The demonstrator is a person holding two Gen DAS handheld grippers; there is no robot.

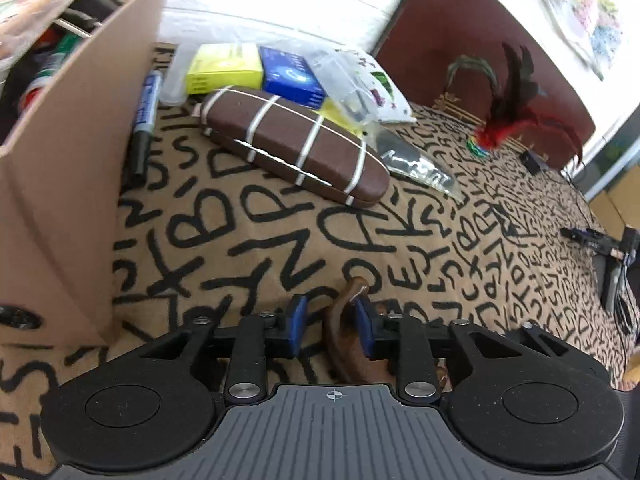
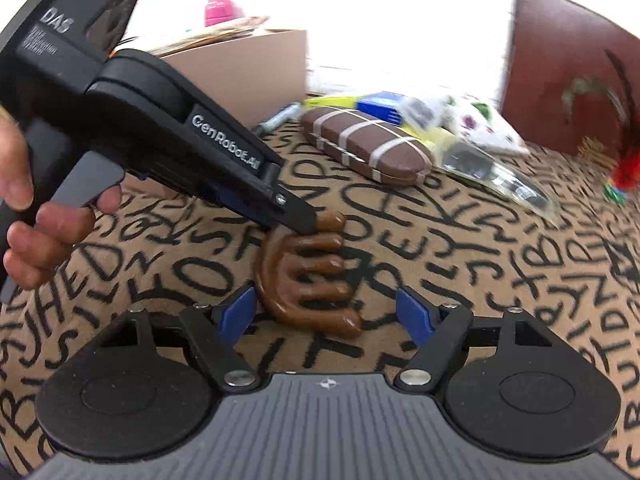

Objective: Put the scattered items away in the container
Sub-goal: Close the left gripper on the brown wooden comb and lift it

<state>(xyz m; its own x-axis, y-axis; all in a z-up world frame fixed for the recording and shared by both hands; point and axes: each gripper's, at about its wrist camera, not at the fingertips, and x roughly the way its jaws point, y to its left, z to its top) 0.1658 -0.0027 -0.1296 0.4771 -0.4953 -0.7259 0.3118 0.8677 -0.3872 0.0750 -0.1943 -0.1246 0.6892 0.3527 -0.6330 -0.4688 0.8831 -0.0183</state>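
A brown wide-toothed comb (image 2: pixel 304 276) lies on the tan cloth printed with black letters. My left gripper (image 1: pixel 330 320) reaches down over the comb (image 1: pixel 348 320), which stands between the blue pads: the right pad is against it and a gap shows at the left pad. In the right wrist view the left gripper (image 2: pixel 304 222) has its tip on the comb's top tooth. My right gripper (image 2: pixel 326 312) is open close behind the comb, its pads well apart and pressing nothing. The cardboard box (image 1: pixel 60 160) stands at the left with several items inside.
Beside the box lie a blue marker (image 1: pixel 144 120), a brown striped glasses case (image 1: pixel 296 148), a yellow box (image 1: pixel 224 68), a blue box (image 1: pixel 292 78) and a clear plastic bag (image 1: pixel 416 164). A red feather toy (image 1: pixel 508 120) lies far right. A hand (image 2: pixel 40 232) grips the left gripper's handle.
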